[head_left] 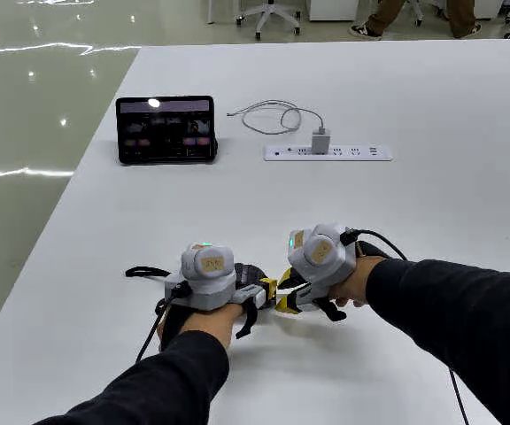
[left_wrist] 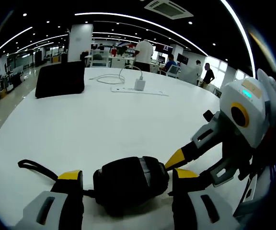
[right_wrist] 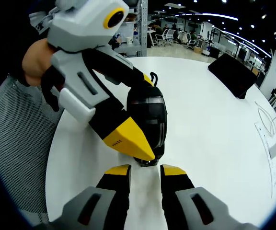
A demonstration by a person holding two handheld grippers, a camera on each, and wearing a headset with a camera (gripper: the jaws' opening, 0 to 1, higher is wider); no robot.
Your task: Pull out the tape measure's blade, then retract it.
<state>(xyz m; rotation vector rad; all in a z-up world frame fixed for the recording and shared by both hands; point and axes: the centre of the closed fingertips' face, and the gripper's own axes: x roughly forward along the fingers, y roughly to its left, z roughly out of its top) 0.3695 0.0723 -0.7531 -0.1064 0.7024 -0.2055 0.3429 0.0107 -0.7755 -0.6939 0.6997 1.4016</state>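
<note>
A black tape measure (left_wrist: 131,182) lies on the white table (head_left: 397,106), and my left gripper (left_wrist: 128,175) is shut on its body from both sides. Its black wrist strap (left_wrist: 35,167) trails off to the left. In the head view the tape measure (head_left: 251,271) sits between the two grippers. My right gripper (right_wrist: 146,171) faces the case's front end, jaws open a narrow gap, with the blade's end hook (right_wrist: 146,163) just ahead of its yellow fingertips. One right fingertip (left_wrist: 176,158) touches the case. No blade shows drawn out.
A dark tablet (head_left: 166,129) stands at the back left of the table. A white power strip (head_left: 328,152) with a charger and coiled cable (head_left: 273,115) lies behind the grippers. People (left_wrist: 143,52) and office chairs are in the room beyond.
</note>
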